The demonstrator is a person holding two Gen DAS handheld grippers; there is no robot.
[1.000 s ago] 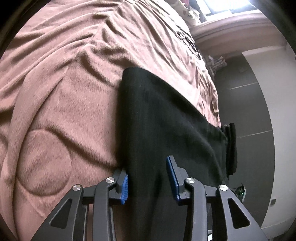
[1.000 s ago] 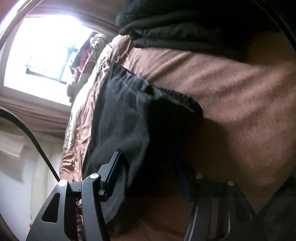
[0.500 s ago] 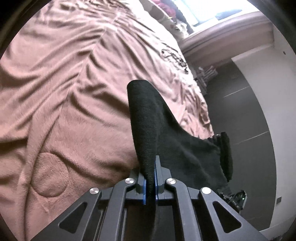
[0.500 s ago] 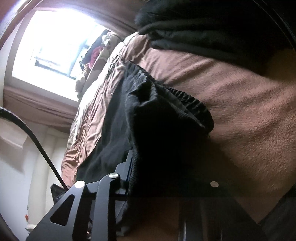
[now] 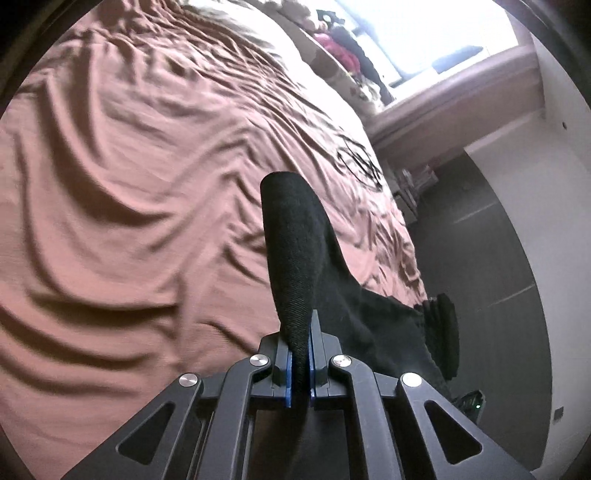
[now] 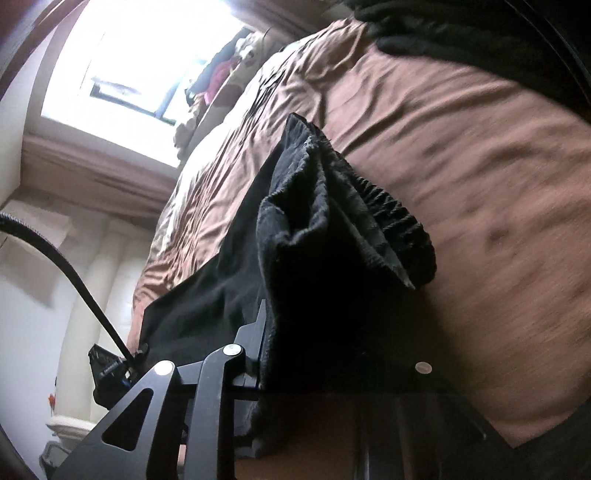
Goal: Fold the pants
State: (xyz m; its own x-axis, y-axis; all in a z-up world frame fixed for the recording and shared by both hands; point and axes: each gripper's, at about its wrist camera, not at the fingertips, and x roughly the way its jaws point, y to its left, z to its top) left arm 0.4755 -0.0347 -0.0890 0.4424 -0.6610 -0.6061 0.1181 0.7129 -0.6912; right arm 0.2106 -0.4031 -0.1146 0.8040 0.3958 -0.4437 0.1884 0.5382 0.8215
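Note:
Black pants [image 5: 295, 258] lie on a brown bedspread [image 5: 129, 184]. My left gripper [image 5: 300, 363] is shut on the leg end of the pants and holds a fold of cloth lifted above the bed. In the right wrist view my right gripper [image 6: 291, 354] is shut on the waistband end of the pants [image 6: 332, 240], with the elastic band bunched up above the bedspread [image 6: 480, 166]. The cloth hides the right finger of that gripper. The pants hang stretched between the two grippers.
The bed's edge runs along the right of the left wrist view, with grey floor [image 5: 480, 258] beyond. A pile of dark clothes [image 6: 461, 29] lies at the top of the right wrist view. A bright window [image 6: 147, 55] with clutter on the sill is at the far end.
Both grippers were open around the flat pants, then closed on the cloth. Both have since lifted their ends off the bed.

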